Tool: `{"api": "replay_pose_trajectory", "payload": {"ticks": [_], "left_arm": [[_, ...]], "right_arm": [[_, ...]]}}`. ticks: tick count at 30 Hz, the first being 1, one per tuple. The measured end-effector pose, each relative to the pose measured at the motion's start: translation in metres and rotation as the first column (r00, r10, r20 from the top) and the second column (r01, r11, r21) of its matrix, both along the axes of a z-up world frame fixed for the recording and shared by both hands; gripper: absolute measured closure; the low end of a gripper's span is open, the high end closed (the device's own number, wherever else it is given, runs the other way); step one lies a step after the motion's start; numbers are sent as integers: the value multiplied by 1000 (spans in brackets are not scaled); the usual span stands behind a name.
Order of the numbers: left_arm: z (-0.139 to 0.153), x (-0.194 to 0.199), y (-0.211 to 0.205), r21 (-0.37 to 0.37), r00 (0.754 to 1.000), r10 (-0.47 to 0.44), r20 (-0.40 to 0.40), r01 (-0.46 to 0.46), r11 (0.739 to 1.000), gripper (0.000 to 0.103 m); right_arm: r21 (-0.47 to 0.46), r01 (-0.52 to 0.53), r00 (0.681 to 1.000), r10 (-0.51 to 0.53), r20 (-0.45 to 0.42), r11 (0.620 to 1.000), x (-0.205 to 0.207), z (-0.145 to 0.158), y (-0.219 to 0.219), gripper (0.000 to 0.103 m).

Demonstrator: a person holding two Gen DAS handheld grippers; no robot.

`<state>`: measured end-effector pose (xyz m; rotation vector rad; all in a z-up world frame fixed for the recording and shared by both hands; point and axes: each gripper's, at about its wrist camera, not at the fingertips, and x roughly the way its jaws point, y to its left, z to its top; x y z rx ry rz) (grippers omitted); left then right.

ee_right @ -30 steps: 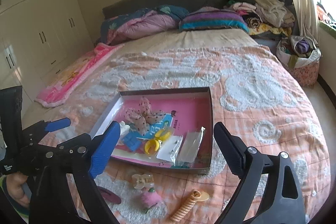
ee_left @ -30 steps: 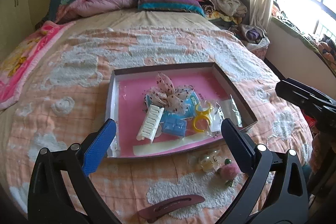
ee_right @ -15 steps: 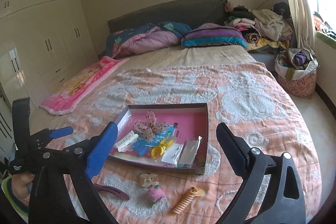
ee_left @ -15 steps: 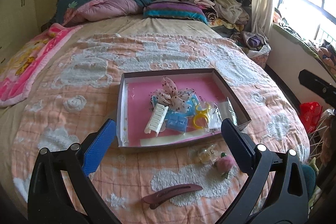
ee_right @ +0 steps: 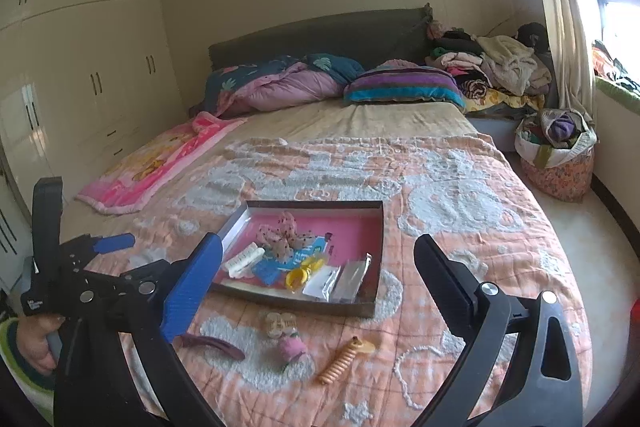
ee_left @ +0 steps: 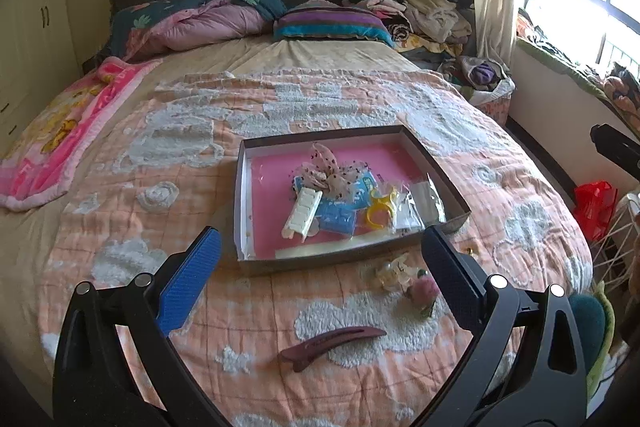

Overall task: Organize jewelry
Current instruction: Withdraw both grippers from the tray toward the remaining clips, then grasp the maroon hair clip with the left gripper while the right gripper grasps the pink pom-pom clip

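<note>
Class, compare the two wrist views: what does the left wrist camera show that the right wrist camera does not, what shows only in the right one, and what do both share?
Only the left wrist view shows the red plastic bag on the floor beside the bed.

Only the right wrist view shows the orange spiral hair tie, the white wardrobe and the left gripper held in the person's left hand.

Both show the pink-lined tray, the dark red hair clip, the pink pom-pom, the clear claw clip and the peach quilt.
</note>
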<state>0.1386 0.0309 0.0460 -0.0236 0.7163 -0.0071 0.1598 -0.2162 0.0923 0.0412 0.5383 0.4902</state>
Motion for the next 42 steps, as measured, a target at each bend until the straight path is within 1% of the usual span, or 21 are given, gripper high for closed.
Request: {"api": "replay_pose_trajectory", "payload": {"ticks": [9,14,17,20,25,29,31,35,37,40,42], "left_arm": [[-13,-19,3,24,999,5,-37,-4,1000,9],[-26,-30,6,41,998,4,-64,-2,999,9],[-36,-37,9,39,997,0,-83,3,999,9],[-48,-40,9,57,994,-5,-111,12,998,9],[-66,-43,7,92,988,-34,-153,48,995,9],[-81,-43,6,91,982,-60,-180,77,993,9],[-89,-41,3,103,977,-72,-202,94,990,9],[-100,-37,-2,137,970,-103,-222,135,981,9],[-104,-33,-3,134,965,-109,-238,144,981,9],[-107,-31,-3,101,959,-138,-248,167,981,9],[-111,-28,-5,129,954,-145,-262,184,975,9]], "right_arm": [[-13,-13,1000,13,-2,1000,-24,-5,-7,7],[-37,-28,999,28,-19,999,-33,-15,-4,7],[-49,-35,999,33,-38,998,-38,-24,-1,7],[-54,-40,997,36,-66,998,-41,-32,2,7],[-61,-64,994,58,-94,996,-47,-45,9,7],[-58,-76,988,67,-143,995,-45,-57,13,7],[-63,-84,985,73,-155,994,-46,-62,15,7],[-70,-96,980,82,-179,993,-46,-70,16,7],[-78,-98,977,81,-198,992,-44,-76,16,7],[-78,-113,970,93,-224,990,-43,-86,16,7],[-86,-124,966,101,-237,989,-40,-95,18,7]]}}
